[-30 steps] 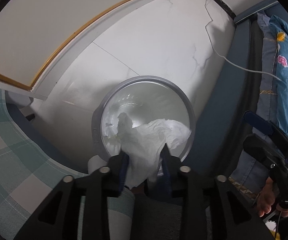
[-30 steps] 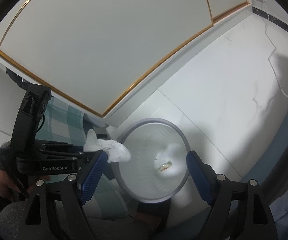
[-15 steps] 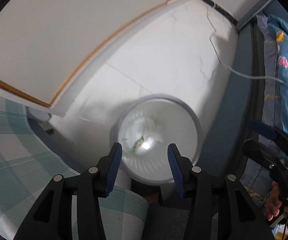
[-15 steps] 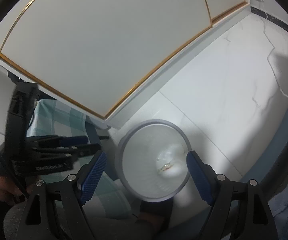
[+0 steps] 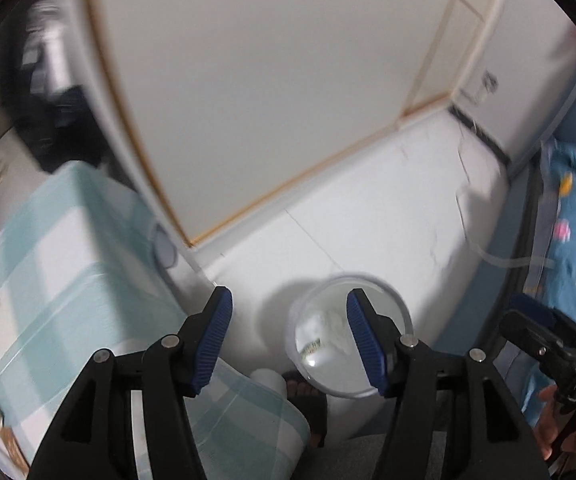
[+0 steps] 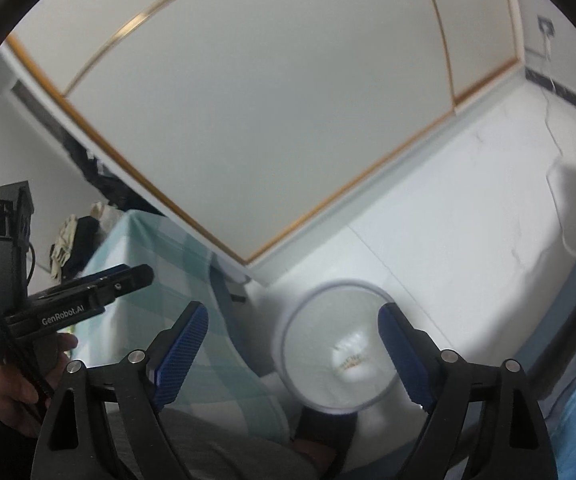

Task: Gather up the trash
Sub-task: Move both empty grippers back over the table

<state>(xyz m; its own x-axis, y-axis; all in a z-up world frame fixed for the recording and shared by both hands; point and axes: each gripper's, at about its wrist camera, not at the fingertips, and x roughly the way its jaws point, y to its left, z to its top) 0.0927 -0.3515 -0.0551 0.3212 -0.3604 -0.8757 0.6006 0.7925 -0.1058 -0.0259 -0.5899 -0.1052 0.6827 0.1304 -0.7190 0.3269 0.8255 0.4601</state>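
Item, crumpled tissue [image 5: 334, 322]: lying inside the round waste bin [image 6: 288, 344] on the white floor; my left gripper [image 5: 288, 344] opening, nothing between its jaws; my right gripper [image 6: 294, 354] opening too, bare; further trash, if any, not shown.

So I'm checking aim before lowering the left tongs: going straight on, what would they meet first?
Probably the white floor just beside the trash bin, whose rim sits by the right finger; depth is unclear. The left tongs are opening with nothing between them.
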